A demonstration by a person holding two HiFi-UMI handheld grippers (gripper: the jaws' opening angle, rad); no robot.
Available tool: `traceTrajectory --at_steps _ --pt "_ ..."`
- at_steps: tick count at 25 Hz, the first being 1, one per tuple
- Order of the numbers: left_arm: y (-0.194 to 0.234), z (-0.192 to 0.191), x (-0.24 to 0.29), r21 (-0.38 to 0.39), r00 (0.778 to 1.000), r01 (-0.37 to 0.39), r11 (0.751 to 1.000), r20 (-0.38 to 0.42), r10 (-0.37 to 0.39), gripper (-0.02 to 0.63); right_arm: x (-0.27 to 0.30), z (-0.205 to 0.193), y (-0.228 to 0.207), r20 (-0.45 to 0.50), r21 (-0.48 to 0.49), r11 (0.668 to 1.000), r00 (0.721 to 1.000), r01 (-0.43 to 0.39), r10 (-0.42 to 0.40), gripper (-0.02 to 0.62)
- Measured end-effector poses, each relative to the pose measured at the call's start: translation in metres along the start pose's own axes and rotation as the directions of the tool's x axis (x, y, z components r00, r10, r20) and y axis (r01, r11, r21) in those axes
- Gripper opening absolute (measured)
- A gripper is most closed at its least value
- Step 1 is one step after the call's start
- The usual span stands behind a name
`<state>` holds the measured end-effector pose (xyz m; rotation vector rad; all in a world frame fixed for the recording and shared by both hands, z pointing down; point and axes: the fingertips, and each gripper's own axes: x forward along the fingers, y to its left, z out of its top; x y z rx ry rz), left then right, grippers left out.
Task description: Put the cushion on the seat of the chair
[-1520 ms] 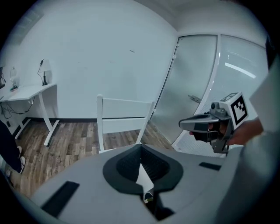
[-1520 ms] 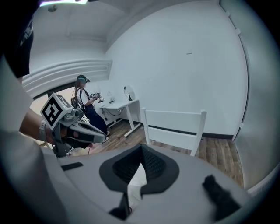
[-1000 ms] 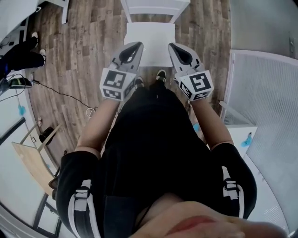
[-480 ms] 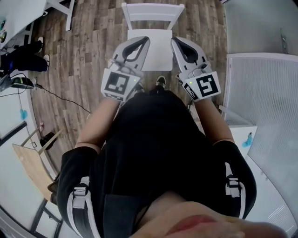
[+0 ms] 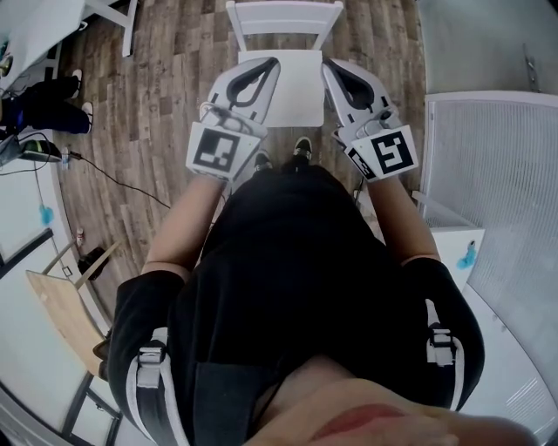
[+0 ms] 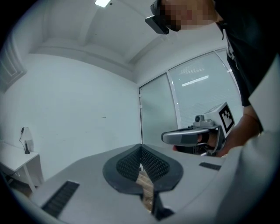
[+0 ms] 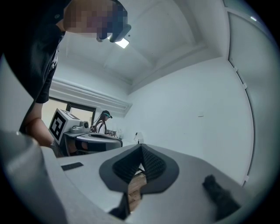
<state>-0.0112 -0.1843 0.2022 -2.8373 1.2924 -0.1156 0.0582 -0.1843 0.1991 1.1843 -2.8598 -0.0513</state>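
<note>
A white chair (image 5: 295, 91) stands on the wood floor in front of my feet, its backrest (image 5: 283, 12) at the far side and its seat bare. No cushion shows in any view. My left gripper (image 5: 268, 63) and right gripper (image 5: 330, 64) are held up side by side over the seat's left and right edges, pointing away from me. In the left gripper view the left gripper (image 6: 141, 148) has its ribbed pads together with nothing between them. The right gripper (image 7: 141, 148) looks the same in its own view. Each gripper shows in the other's view as well.
A white table (image 5: 39, 26) stands at the top left, with another person's legs and shoes (image 5: 39, 103) beside it. A black cable (image 5: 113, 179) trails over the floor. A white ribbed panel (image 5: 497, 174) stands at the right. A wooden board (image 5: 61, 314) leans at the lower left.
Both grippers have risen and moved up the picture, from in front of the chair to over its seat. Both stayed shut.
</note>
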Motion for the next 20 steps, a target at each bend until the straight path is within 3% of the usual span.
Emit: traceTrajectory --at_steps 20 --pt "-0.002 -0.009 0.003 -0.011 1.0 -0.024 1.0 -0.005 0.024 0.011 -0.007 -0.016 -0.002 -0.02 -0.025 1.0 1.0 0.011 -0.012 0.015"
